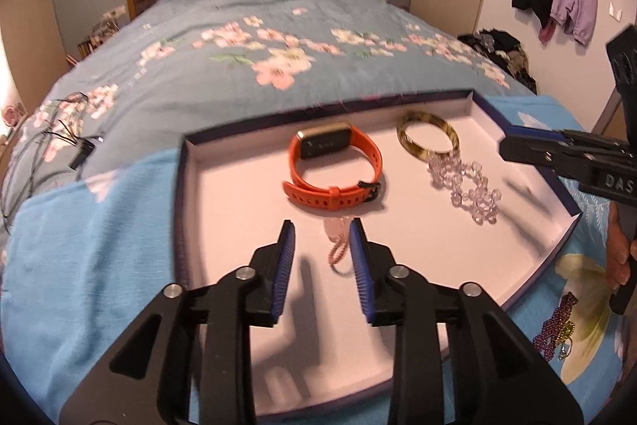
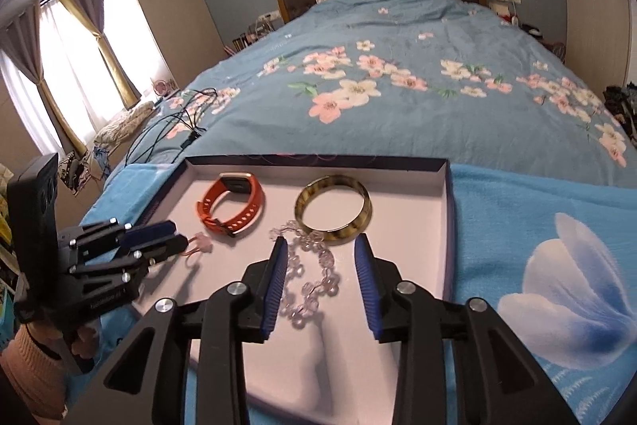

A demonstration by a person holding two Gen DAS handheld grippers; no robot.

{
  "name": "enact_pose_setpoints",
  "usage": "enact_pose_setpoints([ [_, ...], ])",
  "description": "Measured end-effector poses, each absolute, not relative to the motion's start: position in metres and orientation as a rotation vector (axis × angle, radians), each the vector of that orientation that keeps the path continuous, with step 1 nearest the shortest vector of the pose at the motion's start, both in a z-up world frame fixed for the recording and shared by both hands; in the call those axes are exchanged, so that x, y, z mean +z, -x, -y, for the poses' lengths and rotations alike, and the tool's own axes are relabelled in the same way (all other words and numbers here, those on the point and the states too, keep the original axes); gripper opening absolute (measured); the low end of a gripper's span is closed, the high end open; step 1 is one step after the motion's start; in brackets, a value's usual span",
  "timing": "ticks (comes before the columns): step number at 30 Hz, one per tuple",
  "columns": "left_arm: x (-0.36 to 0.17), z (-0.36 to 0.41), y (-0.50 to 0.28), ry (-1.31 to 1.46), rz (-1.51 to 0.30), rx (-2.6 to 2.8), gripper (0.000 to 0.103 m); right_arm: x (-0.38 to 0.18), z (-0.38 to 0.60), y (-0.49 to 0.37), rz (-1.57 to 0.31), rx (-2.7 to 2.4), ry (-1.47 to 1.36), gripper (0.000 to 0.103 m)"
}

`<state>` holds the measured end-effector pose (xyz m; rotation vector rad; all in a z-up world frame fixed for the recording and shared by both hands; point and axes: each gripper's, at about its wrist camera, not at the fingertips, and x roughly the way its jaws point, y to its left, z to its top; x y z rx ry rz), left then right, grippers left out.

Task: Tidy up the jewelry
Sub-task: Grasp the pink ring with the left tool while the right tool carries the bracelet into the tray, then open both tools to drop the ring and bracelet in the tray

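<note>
A shallow white tray with a dark blue rim (image 1: 182,194) (image 2: 448,210) lies on a light blue cloth on the bed. It holds an orange watch (image 1: 334,166) (image 2: 233,204), a tortoiseshell bangle (image 1: 428,138) (image 2: 333,206), a clear bead bracelet (image 1: 466,186) (image 2: 308,277) and a small pink bead bracelet (image 1: 338,243) (image 2: 199,241). My left gripper (image 1: 321,224) (image 2: 177,236) is open over the tray; the pink bracelet lies between its fingers, close to the right one, unpressed. My right gripper (image 2: 320,239) (image 1: 507,142) is open above the clear beads, which lie by its left finger.
A purple bead necklace (image 1: 557,321) lies on the cloth outside the tray's right corner. Black cables (image 1: 59,142) (image 2: 179,118) trail on the floral quilt to the left. A person's hand (image 1: 617,253) and pink sleeve (image 2: 36,369) hold the grippers. Coats hang on the right wall.
</note>
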<state>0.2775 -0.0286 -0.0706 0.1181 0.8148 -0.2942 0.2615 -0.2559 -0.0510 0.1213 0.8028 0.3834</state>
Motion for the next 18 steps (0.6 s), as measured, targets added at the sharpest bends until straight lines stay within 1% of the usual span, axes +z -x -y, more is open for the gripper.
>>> enact_pose_setpoints([
  [2, -0.060, 0.023, -0.267, -0.114, -0.778, -0.287, 0.036, -0.044, 0.258, -0.250, -0.785, 0.402, -0.119, 0.036],
  [8, -0.035, 0.014, -0.222, -0.126, -0.690, -0.313, 0.038, -0.031, 0.263, -0.202, -0.745, 0.458, -0.066, 0.037],
  [16, -0.036, 0.010, -0.163, -0.142, -0.663, -0.376, 0.041, -0.054, 0.269, -0.154, -0.814, 0.469, -0.014, 0.036],
  [18, -0.040, 0.010, -0.151, -0.143, -0.668, -0.385, 0.041, -0.063, 0.272, -0.151, -0.843, 0.466, -0.024, 0.033],
])
